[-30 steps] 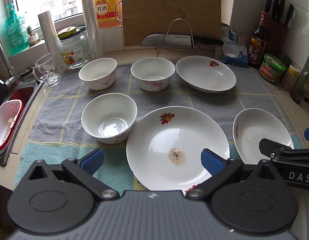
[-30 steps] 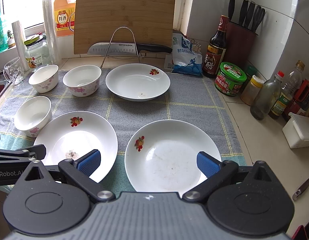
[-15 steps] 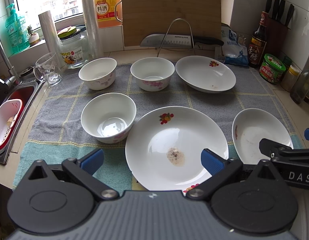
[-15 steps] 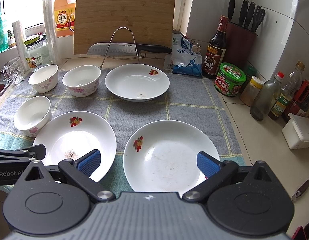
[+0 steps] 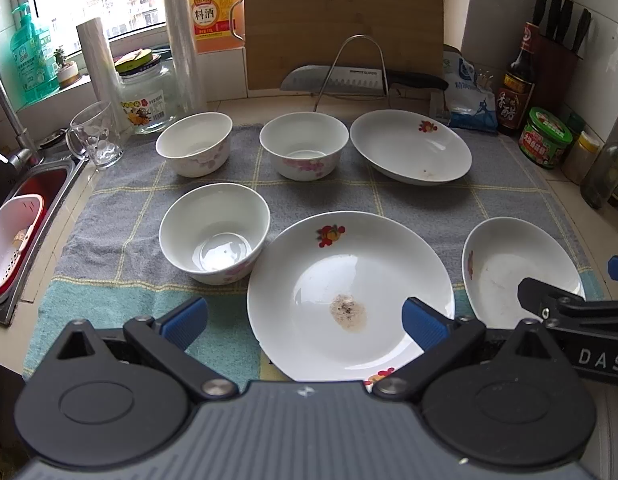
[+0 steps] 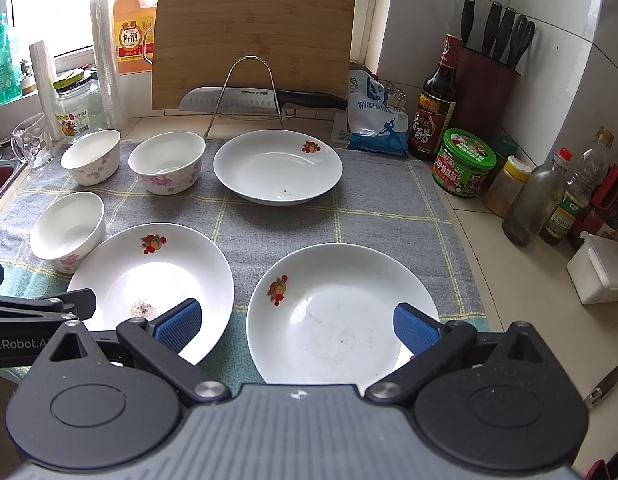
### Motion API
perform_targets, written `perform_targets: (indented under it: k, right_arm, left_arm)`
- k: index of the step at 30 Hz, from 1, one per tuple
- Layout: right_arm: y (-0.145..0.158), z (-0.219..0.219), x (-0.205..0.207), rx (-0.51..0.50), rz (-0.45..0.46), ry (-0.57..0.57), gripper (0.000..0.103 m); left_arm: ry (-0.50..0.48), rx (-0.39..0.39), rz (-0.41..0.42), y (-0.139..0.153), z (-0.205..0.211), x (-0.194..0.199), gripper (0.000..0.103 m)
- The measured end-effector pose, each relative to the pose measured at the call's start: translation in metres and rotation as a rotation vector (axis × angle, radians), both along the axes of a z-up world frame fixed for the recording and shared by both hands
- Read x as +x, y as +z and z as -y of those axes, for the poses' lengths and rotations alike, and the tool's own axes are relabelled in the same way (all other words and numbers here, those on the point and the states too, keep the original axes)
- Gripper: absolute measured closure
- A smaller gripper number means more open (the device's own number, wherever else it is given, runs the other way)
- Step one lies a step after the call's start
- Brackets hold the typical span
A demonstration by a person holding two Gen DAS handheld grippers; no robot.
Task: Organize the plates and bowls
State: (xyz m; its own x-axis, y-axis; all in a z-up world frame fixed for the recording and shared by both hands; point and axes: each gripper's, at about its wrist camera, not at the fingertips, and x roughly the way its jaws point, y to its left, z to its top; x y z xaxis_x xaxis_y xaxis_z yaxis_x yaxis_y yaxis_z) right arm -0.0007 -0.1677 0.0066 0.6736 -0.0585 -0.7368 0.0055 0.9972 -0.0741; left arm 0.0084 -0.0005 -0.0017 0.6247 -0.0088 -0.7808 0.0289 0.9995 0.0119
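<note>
Almost nothing has shifted over the last second: we keep the left hand-held gripper [image 5: 305, 316] and the right hand-held gripper [image 6: 296, 322] spread wide and empty, low over the near edge of the cloth [image 5: 141, 196]. So sorting has not started; three plates and three bowls sit apart on that cloth. The left view shows the sink [image 5: 29, 200] left of the cloth. Only the right view shows the white box [image 6: 601, 268] on the worktop [image 6: 521, 280].

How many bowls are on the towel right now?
3. Far-left bowl and far-middle bowl sit in the back row; near-left bowl sits beside the soiled plate. None appears hidden.
</note>
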Motion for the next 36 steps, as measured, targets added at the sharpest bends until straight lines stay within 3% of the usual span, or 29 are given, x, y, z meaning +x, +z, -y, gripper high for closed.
perform_targets:
  k: [15, 24, 30, 36]
  right_arm:
    - [-0.001, 0.012, -0.005, -0.001, 0.044, 0.048, 0.0]
    - [-0.004, 0.044, -0.012, 0.008, 0.129, 0.12, 0.0]
    - [-0.018, 0.074, -0.017, -0.009, 0.142, 0.149, 0.0]
    - [-0.043, 0.106, -0.021, 0.029, 0.091, 0.153, 0.0]
  left_arm:
    - [-0.052, -0.024, 0.047, 0.003, 0.012, 0.005, 0.001]
    - [-0.113, -0.064, 0.049, 0.0, 0.019, 0.019, 0.001]
    - [-0.173, -0.037, 0.068, -0.003, 0.038, 0.025, 0.001]
    - [-0.224, -0.051, 0.061, -0.003, 0.06, 0.033, 0.001]
